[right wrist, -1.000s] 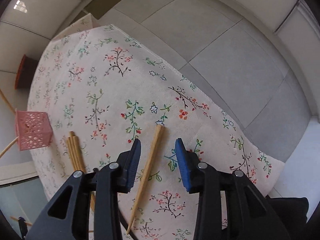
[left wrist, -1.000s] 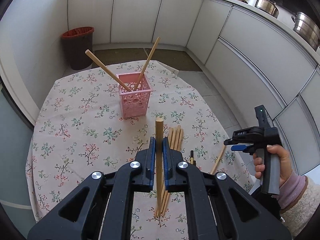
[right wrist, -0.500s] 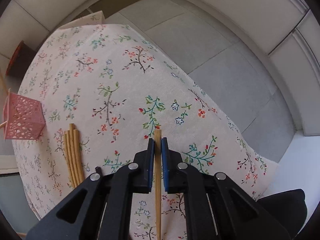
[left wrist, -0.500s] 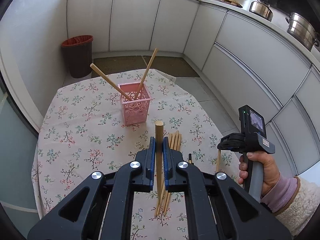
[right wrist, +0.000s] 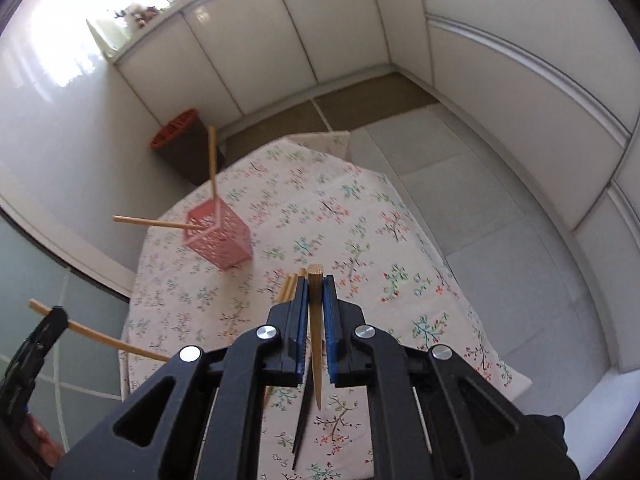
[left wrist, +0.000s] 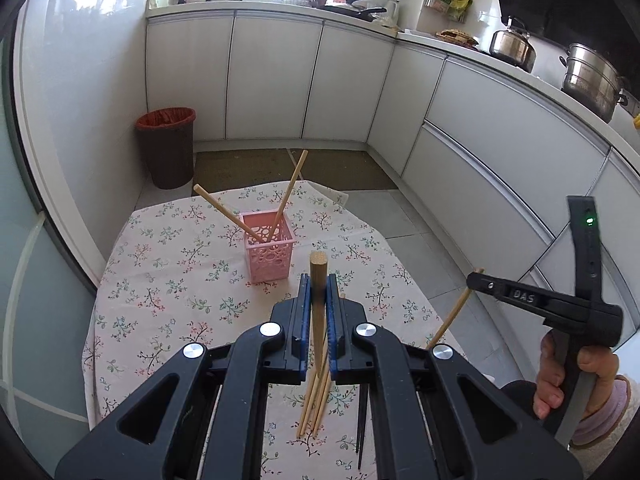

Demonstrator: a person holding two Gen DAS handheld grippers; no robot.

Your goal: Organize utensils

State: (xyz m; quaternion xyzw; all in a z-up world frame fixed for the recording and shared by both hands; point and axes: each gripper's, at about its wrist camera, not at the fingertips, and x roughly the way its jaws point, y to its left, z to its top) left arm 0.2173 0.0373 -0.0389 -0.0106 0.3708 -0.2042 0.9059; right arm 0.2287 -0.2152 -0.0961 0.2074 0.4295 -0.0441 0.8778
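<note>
I have a wooden chopstick (right wrist: 315,332) pinched in my right hand-held gripper (right wrist: 315,292). A second ago that stick lay flat on the flowered counter (right wrist: 360,216) between spread jaws; they have since clamped on it and it is lifted clear, its blunt end poking out past the fingertips toward 12 o'clock. My left hand-held gripper (left wrist: 319,292) is pressed on a second chopstick (left wrist: 319,312) just as it was before, and it too has come up off the cloth. So both hands are loaded, and I judge the next step to be the carry to the pink basket (left wrist: 269,254).

That basket sits at about 11 o'clock from either gripper, well apart from both, with two chopsticks (left wrist: 286,200) already leaning out of it in a V. Below the left gripper a small bundle of loose chopsticks (left wrist: 316,404) is still on the counter at 6 o'clock, with a dark pair (left wrist: 362,420) just beside it at 5 o'clock. Those remain to be collected, so the sorting is only partly done.
</note>
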